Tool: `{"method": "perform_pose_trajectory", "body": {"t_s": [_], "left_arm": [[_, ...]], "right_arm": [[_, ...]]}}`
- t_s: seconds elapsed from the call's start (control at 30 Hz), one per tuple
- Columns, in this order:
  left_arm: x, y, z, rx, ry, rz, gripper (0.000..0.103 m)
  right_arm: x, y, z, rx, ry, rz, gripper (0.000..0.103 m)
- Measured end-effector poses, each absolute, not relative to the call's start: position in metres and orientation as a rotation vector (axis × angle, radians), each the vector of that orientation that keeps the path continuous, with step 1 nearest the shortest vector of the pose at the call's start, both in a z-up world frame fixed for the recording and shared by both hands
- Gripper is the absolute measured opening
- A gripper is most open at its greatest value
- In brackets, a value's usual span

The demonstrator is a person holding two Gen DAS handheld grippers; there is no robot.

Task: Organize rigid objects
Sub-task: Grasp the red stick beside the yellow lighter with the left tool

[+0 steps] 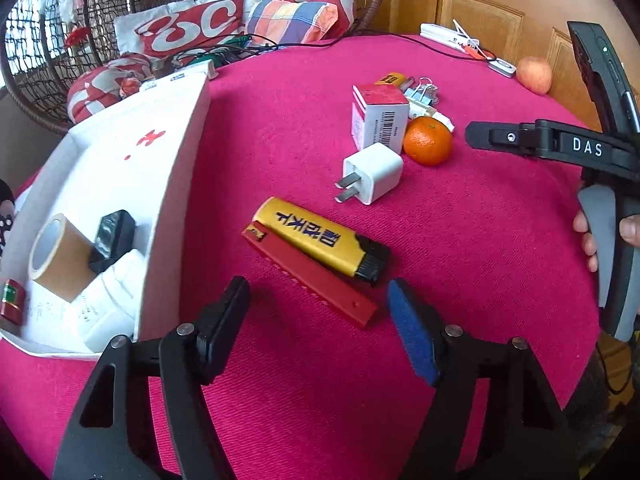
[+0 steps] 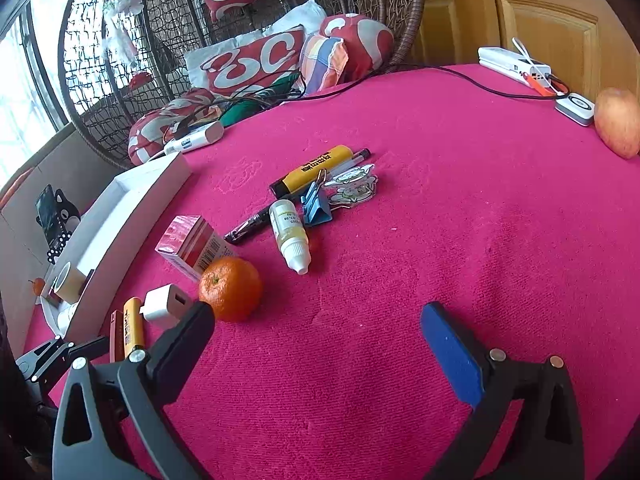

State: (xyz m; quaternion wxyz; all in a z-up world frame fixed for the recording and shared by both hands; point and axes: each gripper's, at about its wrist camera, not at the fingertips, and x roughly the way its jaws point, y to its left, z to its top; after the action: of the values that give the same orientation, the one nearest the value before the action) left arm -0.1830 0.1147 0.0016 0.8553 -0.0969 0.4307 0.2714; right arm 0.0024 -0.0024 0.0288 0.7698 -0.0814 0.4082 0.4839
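My left gripper (image 1: pixel 320 304) is open and empty, just short of a yellow lighter (image 1: pixel 320 242) lying against a red lighter (image 1: pixel 312 276). A white charger plug (image 1: pixel 374 172), a pink-white carton (image 1: pixel 378 116) and a mandarin (image 1: pixel 427 141) lie beyond. A white box (image 1: pixel 176 184) at the left holds a tape roll (image 1: pixel 60 256), a black block (image 1: pixel 112 240) and a white bottle (image 1: pixel 108 304). My right gripper (image 2: pixel 316 332) is open and empty over bare cloth, near the mandarin (image 2: pixel 231 289). A dropper bottle (image 2: pixel 289 234), blue binder clip (image 2: pixel 316 206), yellow marker (image 2: pixel 316 168) and pen (image 2: pixel 256 222) lie ahead of it.
The table has a pink cloth (image 2: pixel 440 220). An apple (image 2: pixel 618 122), a white power strip (image 2: pixel 514 64), a small white device (image 2: pixel 576 108) and a black cable (image 2: pixel 440 74) sit at the far edge. A wicker chair with cushions (image 2: pixel 256 60) stands behind.
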Motion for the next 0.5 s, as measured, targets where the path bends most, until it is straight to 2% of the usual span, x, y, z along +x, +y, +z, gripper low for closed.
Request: {"method": "perform_pose_trajectory", "body": {"t_s": [0.1,0.17,0.3,0.43,0.5], "left_arm": [[-0.199,0.124,0.001,-0.212,0.915,0.614,0.071],[-0.206,0.129,0.001,-0.253,0.914,0.612,0.066],[-0.200,0.126,0.002,-0.224,0.924,0.609,0.066],[-0.180,0.119,0.003,-0.157,0.925,0.581,0.058],[-0.173,0.119,0.004,-0.131,0.914,0.568,0.048]], "right_arm": [[0.005,-0.005,0.029,-0.159,0.889,1.053,0.103],[0.006,-0.006,0.029,-0.150,0.891,1.056,0.103],[0.005,-0.005,0.029,-0.162,0.890,1.050,0.103],[0.004,-0.004,0.029,-0.172,0.889,1.045,0.103],[0.004,-0.004,0.029,-0.172,0.887,1.043,0.103]]}}
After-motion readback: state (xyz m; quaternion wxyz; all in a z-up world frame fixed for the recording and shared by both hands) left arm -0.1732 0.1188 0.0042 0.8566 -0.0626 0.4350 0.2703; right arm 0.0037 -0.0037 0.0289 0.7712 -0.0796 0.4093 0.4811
